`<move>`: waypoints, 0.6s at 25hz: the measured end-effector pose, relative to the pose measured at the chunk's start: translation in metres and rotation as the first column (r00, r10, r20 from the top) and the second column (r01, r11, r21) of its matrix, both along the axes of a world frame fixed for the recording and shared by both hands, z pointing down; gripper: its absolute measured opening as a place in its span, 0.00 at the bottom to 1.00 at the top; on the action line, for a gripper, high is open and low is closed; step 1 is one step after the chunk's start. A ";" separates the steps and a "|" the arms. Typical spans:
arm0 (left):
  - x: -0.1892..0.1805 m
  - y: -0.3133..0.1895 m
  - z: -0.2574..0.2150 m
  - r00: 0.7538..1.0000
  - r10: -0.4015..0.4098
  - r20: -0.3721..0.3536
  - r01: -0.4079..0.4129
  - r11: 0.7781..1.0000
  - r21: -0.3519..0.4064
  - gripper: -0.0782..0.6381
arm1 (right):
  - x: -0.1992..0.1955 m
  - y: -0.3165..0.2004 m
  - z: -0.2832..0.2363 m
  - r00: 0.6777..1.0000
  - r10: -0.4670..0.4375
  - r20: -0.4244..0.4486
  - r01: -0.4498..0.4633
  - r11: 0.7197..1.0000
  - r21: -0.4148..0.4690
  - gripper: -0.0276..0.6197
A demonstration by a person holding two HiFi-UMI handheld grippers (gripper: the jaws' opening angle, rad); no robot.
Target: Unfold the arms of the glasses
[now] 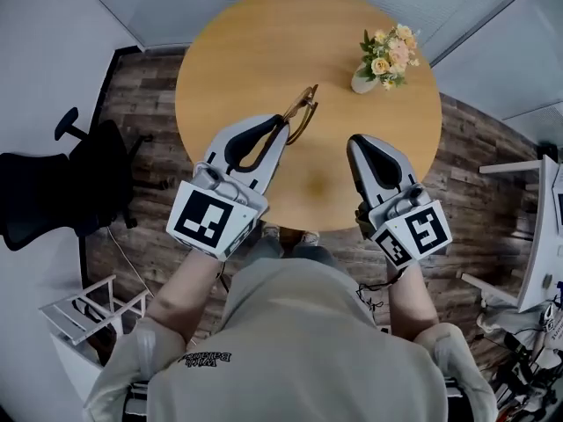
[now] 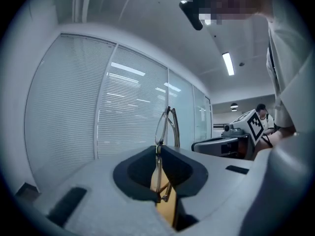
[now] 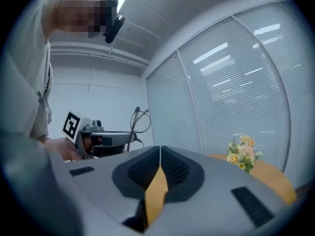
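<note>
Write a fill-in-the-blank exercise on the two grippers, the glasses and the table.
1. The glasses are clamped between the jaws of the ____ gripper, above the tabletop.
2. The right gripper has its jaws together and holds ____.
3. On the far side of the round wooden table stands a small vase of ____.

Missing words: left; nothing; flowers
</note>
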State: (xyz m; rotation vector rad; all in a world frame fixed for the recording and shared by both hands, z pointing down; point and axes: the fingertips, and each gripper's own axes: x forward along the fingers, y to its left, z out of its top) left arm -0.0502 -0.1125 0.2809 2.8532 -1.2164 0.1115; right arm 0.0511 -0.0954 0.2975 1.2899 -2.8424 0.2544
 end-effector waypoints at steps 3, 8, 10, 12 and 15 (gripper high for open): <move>-0.003 0.005 -0.007 0.998 0.004 -0.062 -0.005 1.000 -0.005 0.17 | -0.003 0.002 -0.006 1.000 -0.013 -0.007 0.013 1.000 0.017 0.09; -0.002 0.010 -0.007 0.994 0.018 -0.104 -0.021 1.000 -0.021 0.17 | -0.010 0.004 -0.013 0.999 -0.040 -0.002 0.040 0.999 0.029 0.09; -0.002 0.012 -0.005 0.994 0.020 -0.104 -0.023 0.999 -0.027 0.17 | -0.016 0.007 -0.018 0.998 -0.059 0.001 0.059 0.998 0.032 0.09; -0.002 0.013 -0.005 0.996 0.016 -0.091 -0.018 1.000 -0.016 0.17 | -0.021 0.011 -0.022 0.997 -0.077 0.008 0.077 0.997 0.028 0.09; -0.001 0.015 -0.004 0.997 0.012 -0.071 -0.012 1.000 0.000 0.17 | -0.029 0.017 -0.032 0.992 -0.123 0.036 0.122 0.992 0.018 0.09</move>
